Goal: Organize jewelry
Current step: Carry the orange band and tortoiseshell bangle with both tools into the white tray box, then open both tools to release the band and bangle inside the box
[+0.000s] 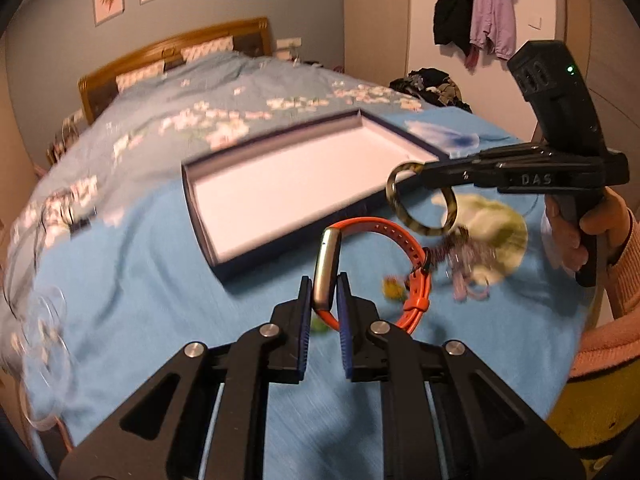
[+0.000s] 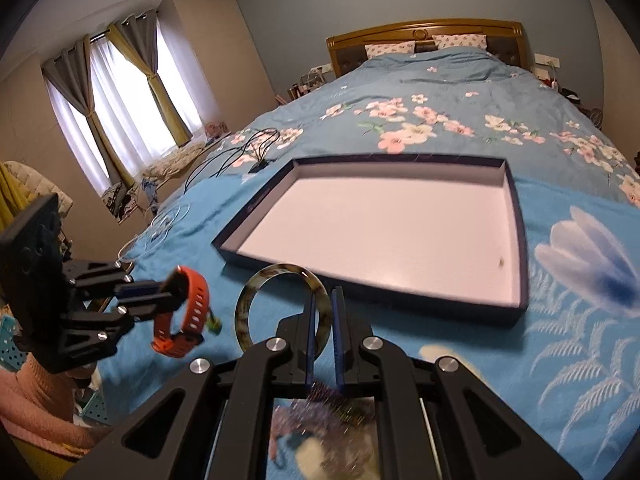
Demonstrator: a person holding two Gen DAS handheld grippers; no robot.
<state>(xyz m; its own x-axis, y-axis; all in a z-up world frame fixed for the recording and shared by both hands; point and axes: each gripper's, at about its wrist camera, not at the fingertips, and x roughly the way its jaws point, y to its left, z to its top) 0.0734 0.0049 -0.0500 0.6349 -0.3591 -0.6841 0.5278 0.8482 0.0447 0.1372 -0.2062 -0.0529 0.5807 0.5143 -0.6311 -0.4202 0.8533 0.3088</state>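
My left gripper (image 1: pixel 325 292) is shut on an orange-strapped watch (image 1: pixel 404 248), gripping its metal case, held above the blue bedspread. It also shows in the right wrist view (image 2: pixel 168 290) with the watch (image 2: pixel 196 304). My right gripper (image 2: pixel 325 304) is shut on a mottled olive bangle (image 2: pixel 256 296), held just short of the box's near edge; the bangle also shows in the left wrist view (image 1: pixel 400 204). An open dark-blue box (image 2: pixel 516 216) with a white floor lies on the bed ahead of both grippers. A pile of beaded jewelry (image 1: pixel 468 264) lies on the bedspread under the right gripper.
The bed has a floral blue cover and a wooden headboard (image 2: pixel 424 28). Black cables (image 2: pixel 248 152) lie left of the box. Clear plastic lids (image 1: pixel 44 320) sit at the bed's left edge. Clothes hang on the wall (image 1: pixel 476 12).
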